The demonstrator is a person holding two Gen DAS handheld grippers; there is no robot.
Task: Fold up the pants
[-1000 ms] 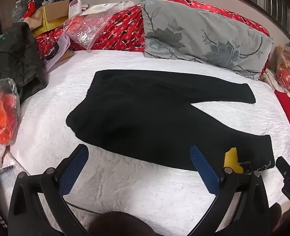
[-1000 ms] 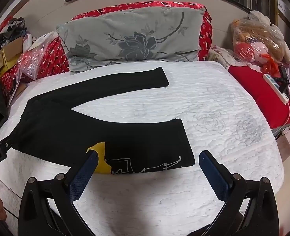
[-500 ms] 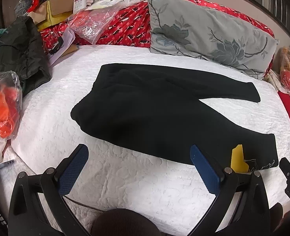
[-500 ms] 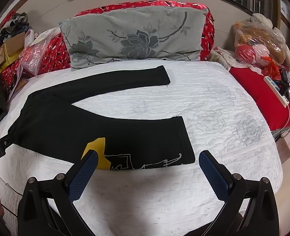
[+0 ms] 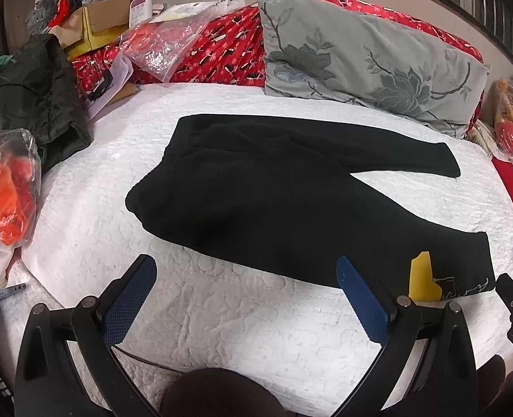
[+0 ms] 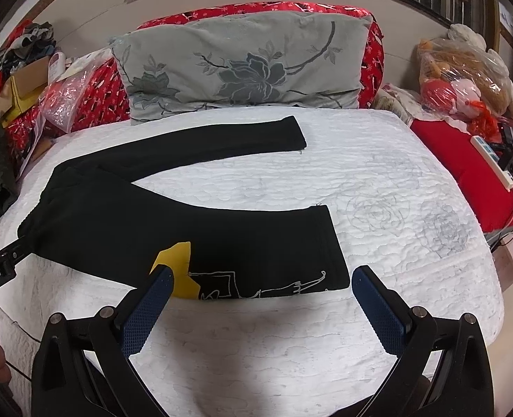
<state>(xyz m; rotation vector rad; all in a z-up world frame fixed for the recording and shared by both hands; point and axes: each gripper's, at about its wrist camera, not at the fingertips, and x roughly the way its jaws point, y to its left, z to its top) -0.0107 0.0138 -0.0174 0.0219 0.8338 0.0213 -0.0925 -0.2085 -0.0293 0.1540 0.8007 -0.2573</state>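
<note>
Black pants [image 5: 273, 194] lie flat on the white quilted bed [image 5: 221, 319], waistband at the left, legs spread apart to the right. The near leg has a yellow patch [image 5: 421, 274] and white line print by its cuff. In the right wrist view the pants [image 6: 145, 222] show the same patch [image 6: 176, 264]. My left gripper [image 5: 246, 292] is open and empty, just in front of the near edge of the pants. My right gripper [image 6: 261, 299] is open and empty, close to the near leg's cuff.
A grey flowered pillow [image 5: 367, 59] leans on a red headboard cushion at the back. A dark jacket [image 5: 27, 93], plastic bags [image 5: 2, 187] and boxes crowd the left edge. Bagged soft toys [image 6: 464, 73] and a power strip [image 6: 492, 160] lie at the right.
Both grippers have drawn slightly back and up from the bed, so the pants sit a little farther in both views. Both stay open; the pants have not moved.
</note>
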